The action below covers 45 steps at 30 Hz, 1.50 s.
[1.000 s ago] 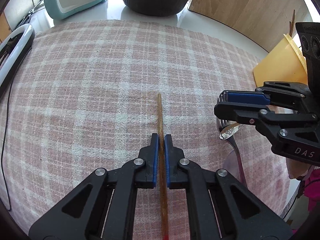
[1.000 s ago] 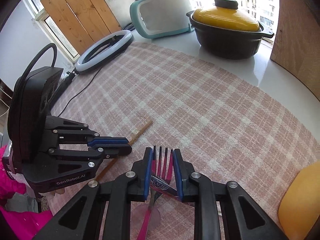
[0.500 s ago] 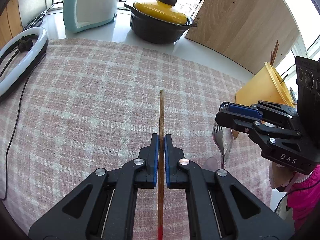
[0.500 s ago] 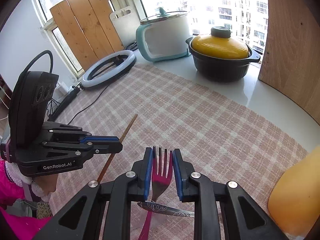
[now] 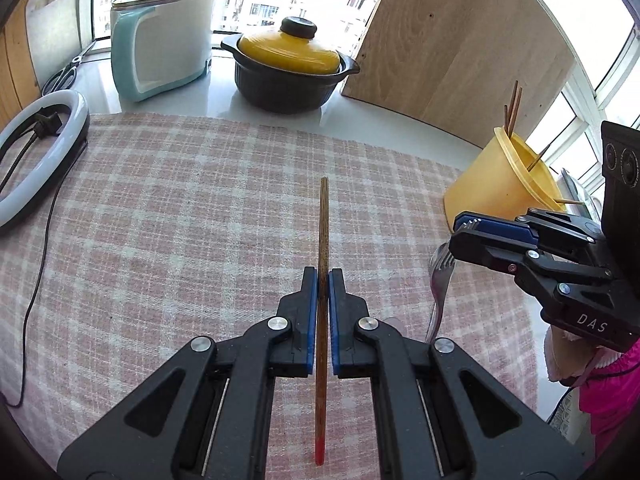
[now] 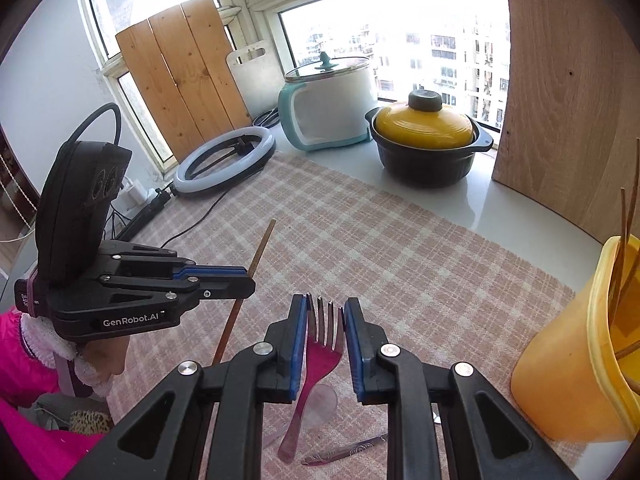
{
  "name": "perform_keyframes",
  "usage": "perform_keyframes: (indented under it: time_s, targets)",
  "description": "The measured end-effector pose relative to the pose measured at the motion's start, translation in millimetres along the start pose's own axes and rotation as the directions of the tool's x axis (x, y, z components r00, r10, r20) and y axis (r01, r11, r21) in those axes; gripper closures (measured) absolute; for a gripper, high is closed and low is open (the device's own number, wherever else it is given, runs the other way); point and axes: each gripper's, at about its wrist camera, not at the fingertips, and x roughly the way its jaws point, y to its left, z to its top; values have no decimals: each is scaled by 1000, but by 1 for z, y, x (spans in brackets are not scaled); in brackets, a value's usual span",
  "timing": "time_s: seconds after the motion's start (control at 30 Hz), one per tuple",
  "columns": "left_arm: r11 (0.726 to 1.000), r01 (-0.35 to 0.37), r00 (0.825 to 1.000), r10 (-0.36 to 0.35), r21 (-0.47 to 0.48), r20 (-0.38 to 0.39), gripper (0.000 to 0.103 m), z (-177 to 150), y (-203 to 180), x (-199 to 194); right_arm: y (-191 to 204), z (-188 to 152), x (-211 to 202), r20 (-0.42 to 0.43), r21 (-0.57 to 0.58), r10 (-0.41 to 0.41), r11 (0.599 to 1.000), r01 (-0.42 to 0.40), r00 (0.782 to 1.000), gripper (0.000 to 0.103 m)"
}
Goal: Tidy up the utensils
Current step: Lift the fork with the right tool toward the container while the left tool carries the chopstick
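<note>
My left gripper (image 5: 323,276) is shut on a brown wooden chopstick (image 5: 323,232) with a red end and holds it above the checked cloth; it also shows in the right wrist view (image 6: 250,278), with the chopstick (image 6: 262,246) sticking past it. My right gripper (image 6: 325,306) is shut on a metal fork (image 6: 322,344), tines forward, lifted off the cloth; in the left wrist view this gripper (image 5: 464,236) and the fork (image 5: 438,280) are at the right. A yellow utensil cup (image 5: 500,188) holding several chopsticks stands at the right (image 6: 576,360).
A pink checked cloth (image 5: 180,200) covers the table. A black pot with a yellow lid (image 5: 290,68), a white and teal cooker (image 5: 160,40), a ring light (image 5: 36,152) with cable and a wooden board (image 5: 460,48) stand at the back. A clear spoon (image 6: 320,400) and another metal utensil (image 6: 344,450) lie below the fork.
Both grippers have risen from the cloth, each carrying its utensil. The views now tilt up, showing the pot, the cooker and the yellow cup.
</note>
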Motion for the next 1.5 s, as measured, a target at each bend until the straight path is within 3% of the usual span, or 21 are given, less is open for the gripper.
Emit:
perform_keyframes:
  time_s: [0.37, 0.4, 0.43, 0.7, 1.07, 1.5]
  targets:
    - [999, 19, 1000, -20, 44, 14, 100, -1, -18, -9, 6, -15, -37, 19, -6, -11, 1000, 11, 1000, 87]
    - [999, 20, 1000, -21, 48, 15, 100, -1, -20, -9, 7, -17, -40, 19, -9, -13, 1000, 13, 1000, 97]
    - [998, 22, 1000, -23, 51, 15, 100, -1, -22, -9, 7, -18, -40, 6, -10, -10, 1000, 10, 1000, 100]
    - [996, 42, 999, -44, 80, 25, 100, 1, -35, -15, 8, -30, -46, -7, 0, -26, 1000, 26, 1000, 102]
    - [990, 86, 992, -95, 112, 78, 100, 13, -56, -35, -9, -31, -78, 92, 89, -70, 994, 61, 993, 103]
    - [969, 167, 969, -196, 182, 153, 100, 52, -100, -56, -35, -31, -138, 206, 196, -196, 968, 156, 959, 103]
